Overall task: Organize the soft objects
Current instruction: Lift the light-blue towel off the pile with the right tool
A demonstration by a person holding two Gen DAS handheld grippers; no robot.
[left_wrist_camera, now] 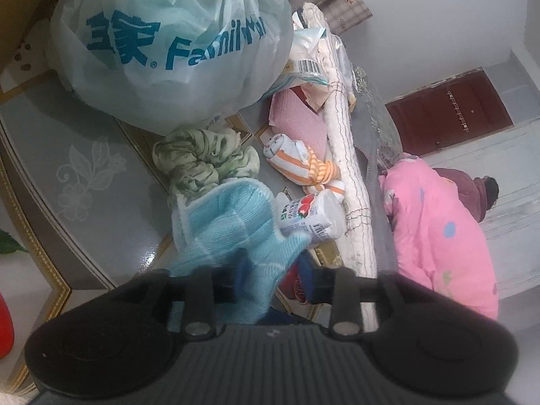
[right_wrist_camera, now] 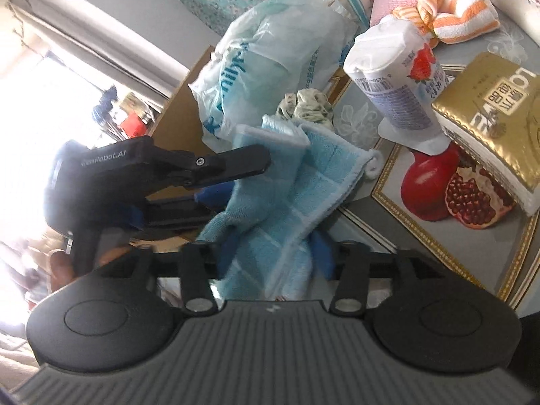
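both grippers' [left_wrist_camera: 270, 283] [right_wrist_camera: 273, 253] fingertips hide behind blue towel [left_wrist_camera: 233, 222]; whether they pinch it, cannot tell.

Blue towel [left_wrist_camera: 233, 222] apparently between the left hand-held gripper [left_wrist_camera: 270, 283] fingers.

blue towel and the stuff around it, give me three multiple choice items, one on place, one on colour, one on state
1. Where does the yogurt cup stand?
A. between the striped towel and the gold box
B. inside the plastic bag
C. on the floor

2. What colour are the striped towel's stripes?
A. green
B. orange
C. purple

3. How is the blue towel?
A. folded flat on the table
B. rolled and tied
C. hanging crumpled between the jaws of both grippers

Answers: 1 A, the right wrist view shows it between them. 2 B, orange on white. 3 C, it drapes through the left gripper and the right gripper.
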